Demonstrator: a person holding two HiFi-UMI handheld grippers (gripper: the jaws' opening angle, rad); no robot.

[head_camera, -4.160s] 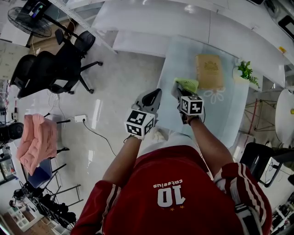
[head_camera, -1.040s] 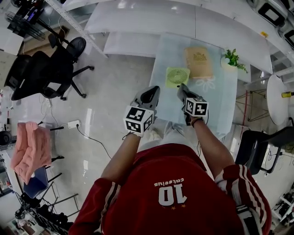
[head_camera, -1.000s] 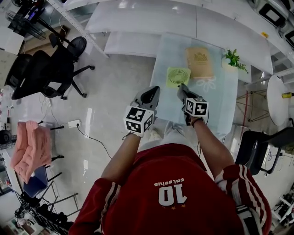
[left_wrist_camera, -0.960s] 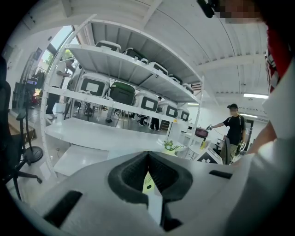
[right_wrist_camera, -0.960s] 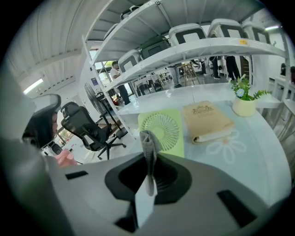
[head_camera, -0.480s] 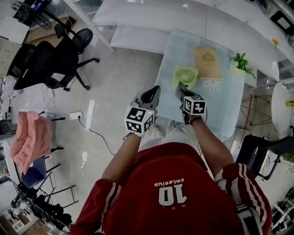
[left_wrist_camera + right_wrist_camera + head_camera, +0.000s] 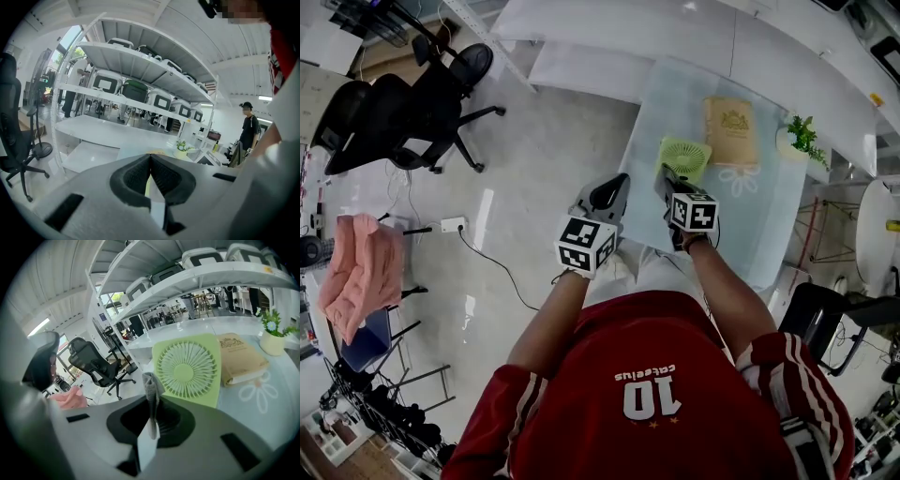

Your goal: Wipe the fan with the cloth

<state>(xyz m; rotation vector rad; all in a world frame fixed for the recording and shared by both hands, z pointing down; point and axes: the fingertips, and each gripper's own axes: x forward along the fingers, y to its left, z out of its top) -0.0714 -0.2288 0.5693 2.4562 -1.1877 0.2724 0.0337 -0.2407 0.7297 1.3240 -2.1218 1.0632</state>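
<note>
1. A person in a red jersey stands at a pale glass counter [image 7: 773,234] and holds a gripper in each hand. A square light-green fan [image 7: 684,157] rests on the counter, its round grille facing up and toward the person.
2. The right gripper [image 7: 152,401] sits just on the person's side of the fan. Its fingers [image 7: 129,420] are pinched tight on a strip of grey cloth [image 7: 151,383], which sticks up past the tips in front of the fan's lower left corner. No view settles whether the cloth touches the fan.
3. The left gripper [image 7: 150,157] hangs to the left of the fan, off the counter's edge and over the floor. Its fingers [image 7: 133,176] are pressed together at the tips with nothing between them.
4. Just right of the fan lies a tan book [image 7: 730,131]. Farther right, a small potted plant [image 7: 802,141] stands at the counter's edge.
5. A white flower print [image 7: 741,178] marks the glass near the fan's right side, just below the book.
6. Well left of the fan, black office chairs [image 7: 403,103] stand on the floor. A pink fabric [image 7: 361,277] is draped lower down that side.
</note>
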